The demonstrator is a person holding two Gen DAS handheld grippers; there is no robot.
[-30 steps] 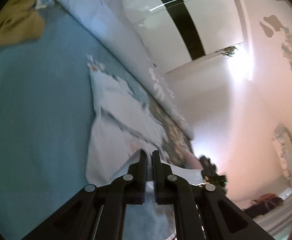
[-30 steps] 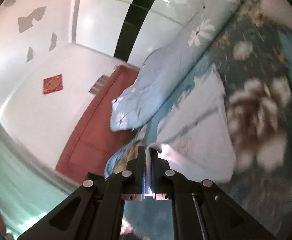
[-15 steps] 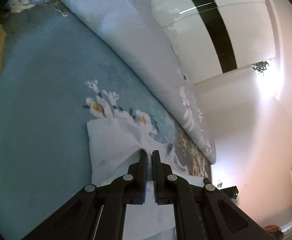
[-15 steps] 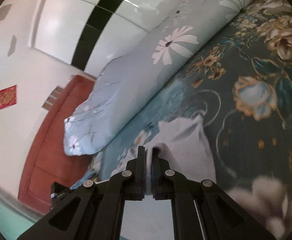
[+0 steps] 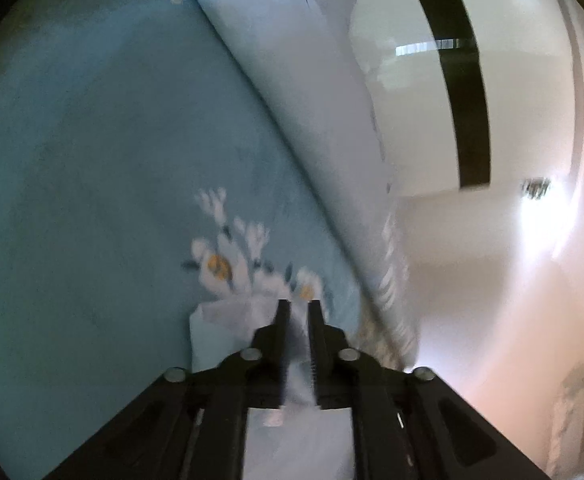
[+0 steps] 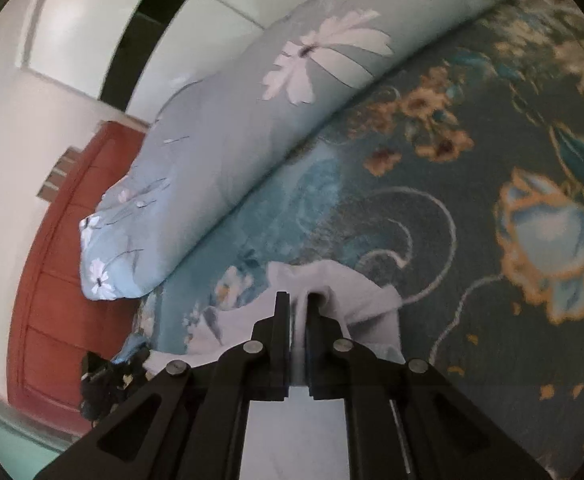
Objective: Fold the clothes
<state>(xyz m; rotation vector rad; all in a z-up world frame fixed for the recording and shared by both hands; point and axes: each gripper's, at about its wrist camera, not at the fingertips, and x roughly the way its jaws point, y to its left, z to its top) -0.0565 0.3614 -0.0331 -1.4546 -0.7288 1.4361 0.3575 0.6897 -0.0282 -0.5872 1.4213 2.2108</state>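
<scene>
A white garment lies bunched on the teal flowered bedsheet. In the left wrist view my left gripper (image 5: pixel 298 305) is shut on an edge of the white garment (image 5: pixel 219 320), low over the sheet (image 5: pixel 91 160). In the right wrist view my right gripper (image 6: pixel 299 298) is shut on another edge of the same garment (image 6: pixel 364 300), which folds over the right finger. Most of the cloth is hidden under the gripper bodies.
A rolled light-blue flowered quilt (image 6: pixel 231 128) lies along the far side of the bed, also in the left wrist view (image 5: pixel 312 100). A red wooden headboard (image 6: pixel 51 280) stands at the left. A dark object (image 6: pixel 103 380) shows near the bed edge. White wall with a black stripe behind.
Both grippers have carried the garment's edges forward over the bed and lower. The spread-out cloth ahead has shrunk to a small bunch at the fingertips. The yellow item left the left view.
</scene>
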